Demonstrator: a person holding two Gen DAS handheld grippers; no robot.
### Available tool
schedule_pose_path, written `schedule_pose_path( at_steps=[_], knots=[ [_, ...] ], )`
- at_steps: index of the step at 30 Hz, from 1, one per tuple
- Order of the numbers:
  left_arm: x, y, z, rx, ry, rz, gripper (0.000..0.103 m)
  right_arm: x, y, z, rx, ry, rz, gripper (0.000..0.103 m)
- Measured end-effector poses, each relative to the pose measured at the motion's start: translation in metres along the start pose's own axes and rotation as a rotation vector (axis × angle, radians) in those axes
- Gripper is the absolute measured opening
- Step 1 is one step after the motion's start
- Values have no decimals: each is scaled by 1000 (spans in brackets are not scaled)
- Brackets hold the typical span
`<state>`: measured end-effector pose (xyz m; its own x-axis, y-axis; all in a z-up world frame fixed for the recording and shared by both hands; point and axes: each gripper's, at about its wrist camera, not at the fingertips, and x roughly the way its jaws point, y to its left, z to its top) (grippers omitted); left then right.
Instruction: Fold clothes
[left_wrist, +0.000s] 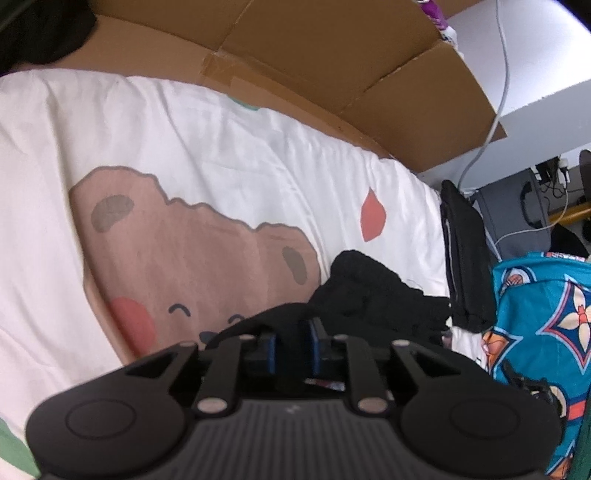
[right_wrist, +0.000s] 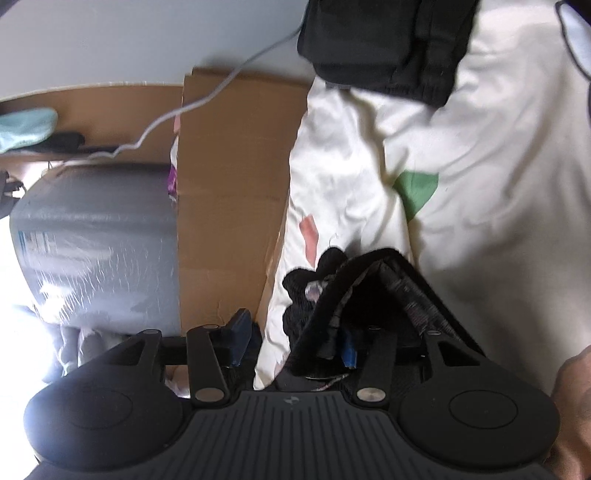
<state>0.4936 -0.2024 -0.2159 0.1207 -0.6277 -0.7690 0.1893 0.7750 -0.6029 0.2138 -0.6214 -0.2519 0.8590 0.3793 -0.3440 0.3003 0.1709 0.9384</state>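
Observation:
A crumpled black garment (left_wrist: 373, 295) lies on a white duvet with a brown bear print (left_wrist: 184, 251). My left gripper (left_wrist: 293, 341) sits at the garment's near edge. Its blue pads (left_wrist: 271, 345) stand a narrow gap apart, with black cloth lapping over the fingers. In the right wrist view the same garment (right_wrist: 306, 295) shows a striped inner waistband and drapes over the right-hand finger. My right gripper (right_wrist: 295, 345) is open, its blue pads (right_wrist: 240, 339) wide apart and not pressing the cloth.
A folded black garment (left_wrist: 465, 258) (right_wrist: 388, 44) lies at the duvet's edge. Flattened cardboard (left_wrist: 332, 74) (right_wrist: 225, 203) borders the bed. Also around are a blue patterned cloth (left_wrist: 546, 332), a grey wrapped object (right_wrist: 96, 240), a grey cable (right_wrist: 177, 114) and a hand (right_wrist: 576, 406).

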Motion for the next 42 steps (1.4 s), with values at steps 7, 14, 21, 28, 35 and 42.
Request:
schedule_pose_path(
  at_steps=[7, 14, 21, 28, 35, 42],
  knots=[
    [-9, 1, 7, -43, -50, -61, 18, 30, 6, 1, -25, 77, 20, 51],
    [-13, 5, 9, -62, -101, -67, 18, 43, 9, 16, -5, 30, 62, 51],
    [-17, 17, 11, -95, -148, -34, 19, 25, -2, 32, 62, -96, 83, 51],
    [-38, 18, 19, -70, -206, -6, 19, 19, 3, 37, 11, -126, 40, 51],
    [-36, 16, 11, 37, -148, 53, 19, 7, 11, 37, -105, -180, -95, 51],
    [-31, 20, -2, 170, -81, 170, 19, 12, 17, 35, -185, -133, -175, 52]
  ],
)
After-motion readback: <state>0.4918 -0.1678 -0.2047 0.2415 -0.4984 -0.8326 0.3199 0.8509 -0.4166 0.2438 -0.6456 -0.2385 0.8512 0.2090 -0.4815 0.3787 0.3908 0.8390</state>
